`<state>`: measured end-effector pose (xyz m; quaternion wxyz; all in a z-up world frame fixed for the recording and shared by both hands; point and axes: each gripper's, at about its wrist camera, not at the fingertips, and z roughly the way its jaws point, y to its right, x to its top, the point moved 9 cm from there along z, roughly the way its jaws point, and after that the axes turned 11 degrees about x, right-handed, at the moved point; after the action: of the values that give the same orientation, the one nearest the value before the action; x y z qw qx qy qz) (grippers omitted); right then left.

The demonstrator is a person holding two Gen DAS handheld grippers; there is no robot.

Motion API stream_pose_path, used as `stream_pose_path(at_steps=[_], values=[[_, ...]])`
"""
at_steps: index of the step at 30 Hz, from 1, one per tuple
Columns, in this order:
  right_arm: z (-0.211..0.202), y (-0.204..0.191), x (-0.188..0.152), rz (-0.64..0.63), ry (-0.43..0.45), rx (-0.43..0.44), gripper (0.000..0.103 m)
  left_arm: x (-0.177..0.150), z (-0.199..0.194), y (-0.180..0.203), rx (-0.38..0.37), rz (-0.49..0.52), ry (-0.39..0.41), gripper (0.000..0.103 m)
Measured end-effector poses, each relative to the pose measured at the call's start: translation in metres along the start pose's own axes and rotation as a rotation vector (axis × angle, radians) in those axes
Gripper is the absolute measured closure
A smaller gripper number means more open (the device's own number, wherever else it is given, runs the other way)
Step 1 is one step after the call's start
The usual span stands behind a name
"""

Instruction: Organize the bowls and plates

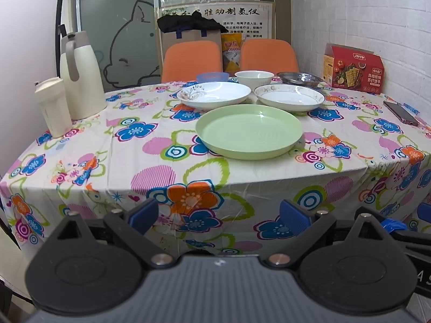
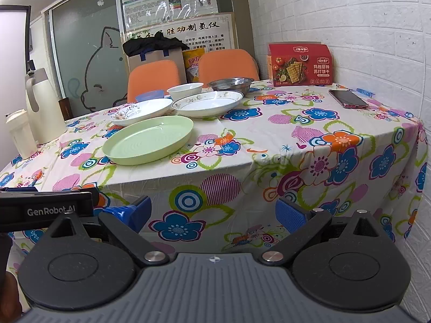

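A light green plate [image 1: 249,132] [image 2: 149,139] lies nearest on the flowered tablecloth. Behind it sit a white plate with a floral sprig [image 1: 214,94] [image 2: 141,112] and a white plate with a patterned rim [image 1: 289,97] [image 2: 207,103]. Farther back stand a blue bowl [image 1: 212,76] [image 2: 149,95], a white bowl [image 1: 254,77] [image 2: 184,90] and a steel bowl [image 1: 299,78] [image 2: 231,84]. My left gripper [image 1: 218,216] is open, held before the table's front edge. My right gripper [image 2: 216,214] is open too, off the front edge, right of the left one. Neither holds anything.
A cream thermos jug [image 1: 80,76] [image 2: 43,107] and a cream tumbler [image 1: 52,106] [image 2: 18,134] stand at the left. A red cracker box [image 1: 353,68] [image 2: 300,64] and a phone [image 1: 401,111] [image 2: 348,98] sit at the right near the white brick wall. Two orange chairs [image 1: 192,59] stand behind.
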<state>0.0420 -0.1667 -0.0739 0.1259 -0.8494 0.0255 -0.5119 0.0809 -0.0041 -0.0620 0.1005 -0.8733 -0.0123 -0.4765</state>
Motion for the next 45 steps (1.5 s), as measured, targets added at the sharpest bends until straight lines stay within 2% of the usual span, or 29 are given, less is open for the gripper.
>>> stream_pose_path(at_steps=[8, 15, 19, 24, 29, 32, 40, 45], values=[[0.005, 0.004, -0.003, 0.003, -0.022, 0.001, 0.017, -0.001, 0.008, 0.005, -0.006, 0.011, -0.025, 0.006], [0.005, 0.024, -0.004, 0.035, -0.023, -0.029, 0.017, 0.001, 0.020, 0.011, -0.021, 0.019, -0.051, 0.006], [0.012, 0.040, -0.004, 0.064, -0.026, -0.060, 0.017, 0.014, 0.027, 0.000, -0.028, -0.007, -0.023, 0.006], [0.047, 0.043, 0.011, 0.083, -0.084, -0.011, 0.017, 0.037, 0.058, -0.016, -0.012, -0.031, -0.060, 0.006], [0.086, 0.021, 0.060, -0.017, -0.051, 0.043, 0.017, 0.066, 0.094, -0.021, -0.042, -0.070, -0.104, 0.006], [0.118, 0.012, 0.078, -0.076, -0.070, 0.046, 0.017, 0.080, 0.118, -0.018, -0.075, -0.088, -0.136, 0.006], [0.183, 0.003, 0.080, -0.125, -0.191, 0.085, 0.017, 0.095, 0.182, -0.012, -0.086, -0.080, -0.235, 0.006], [0.203, -0.006, 0.078, -0.166, -0.230, 0.121, 0.017, 0.096, 0.201, 0.000, -0.121, -0.055, -0.247, 0.006]])
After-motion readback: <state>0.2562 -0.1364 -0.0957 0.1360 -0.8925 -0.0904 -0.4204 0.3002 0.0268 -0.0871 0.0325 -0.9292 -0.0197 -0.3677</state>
